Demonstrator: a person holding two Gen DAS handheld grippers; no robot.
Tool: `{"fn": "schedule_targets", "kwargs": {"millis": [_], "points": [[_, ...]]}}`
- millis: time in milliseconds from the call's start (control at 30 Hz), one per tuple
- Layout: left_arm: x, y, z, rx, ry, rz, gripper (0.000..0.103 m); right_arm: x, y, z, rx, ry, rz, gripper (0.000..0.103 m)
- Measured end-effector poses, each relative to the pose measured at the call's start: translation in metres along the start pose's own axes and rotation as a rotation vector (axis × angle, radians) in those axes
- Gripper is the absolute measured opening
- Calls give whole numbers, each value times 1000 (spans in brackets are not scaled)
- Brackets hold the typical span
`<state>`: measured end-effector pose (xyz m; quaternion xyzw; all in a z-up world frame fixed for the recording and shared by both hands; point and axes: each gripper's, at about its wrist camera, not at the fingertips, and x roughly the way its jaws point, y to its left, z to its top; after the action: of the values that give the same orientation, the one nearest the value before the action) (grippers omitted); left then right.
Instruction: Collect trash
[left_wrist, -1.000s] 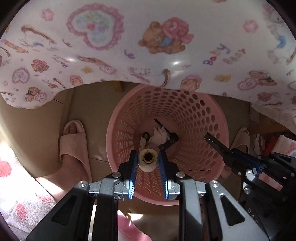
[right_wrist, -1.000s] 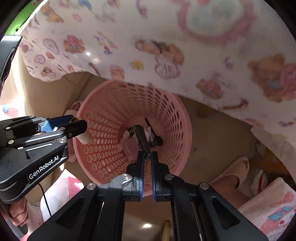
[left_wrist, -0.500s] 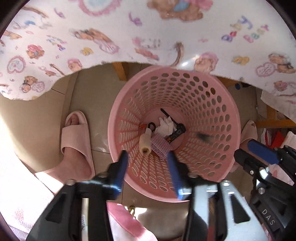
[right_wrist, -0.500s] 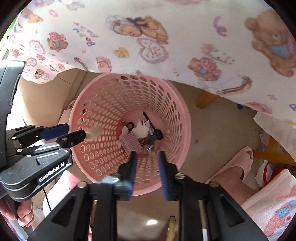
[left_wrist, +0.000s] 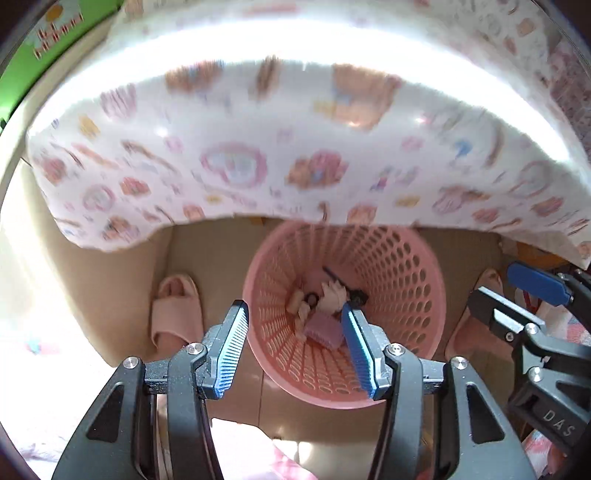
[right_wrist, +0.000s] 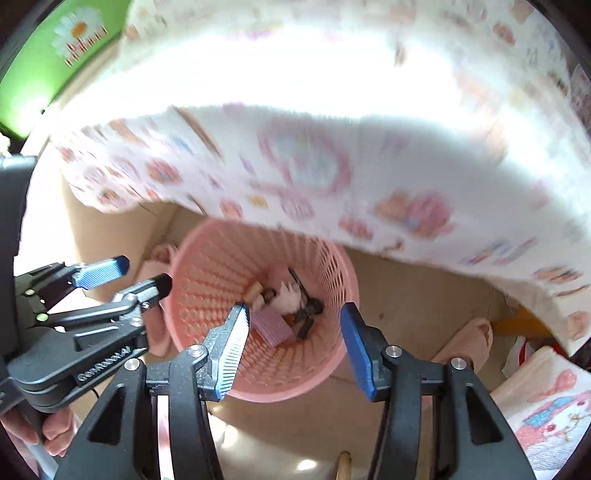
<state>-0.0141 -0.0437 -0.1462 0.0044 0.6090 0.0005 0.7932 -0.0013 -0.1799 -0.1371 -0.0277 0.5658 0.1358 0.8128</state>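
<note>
Both claws, left claw and right claw, hang empty above the pink basket, jaws just opened; trash lies at its bottom.

Below me I see the tan floor carrying a pink perforated basket. A pink slipper lies just left of the basket, and another slipper lies to its right.
</note>
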Motion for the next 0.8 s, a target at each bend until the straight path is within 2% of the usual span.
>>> {"fn": "schedule_targets", "kwargs": {"millis": [133,333,500,600,700,800], "points": [[-35,2,4,9,-108,7,53,-31,-1,0,-27,-93,-41,55],[-85,10,6,-4,-256,28,64,-72,-7,1,1,-201,-4,56],[-114,11,8,7,-348,40,73,-98,-4,-3,22,-306,-15,78],[-124,16,8,-16,-389,35,82,-111,-6,-9,61,-346,-14,81],[-132,19,7,-40,-421,17,86,-125,-8,-15,77,-400,-14,88],[-140,20,5,-42,-464,40,95,-135,-10,-18,77,-453,-27,91]]}}
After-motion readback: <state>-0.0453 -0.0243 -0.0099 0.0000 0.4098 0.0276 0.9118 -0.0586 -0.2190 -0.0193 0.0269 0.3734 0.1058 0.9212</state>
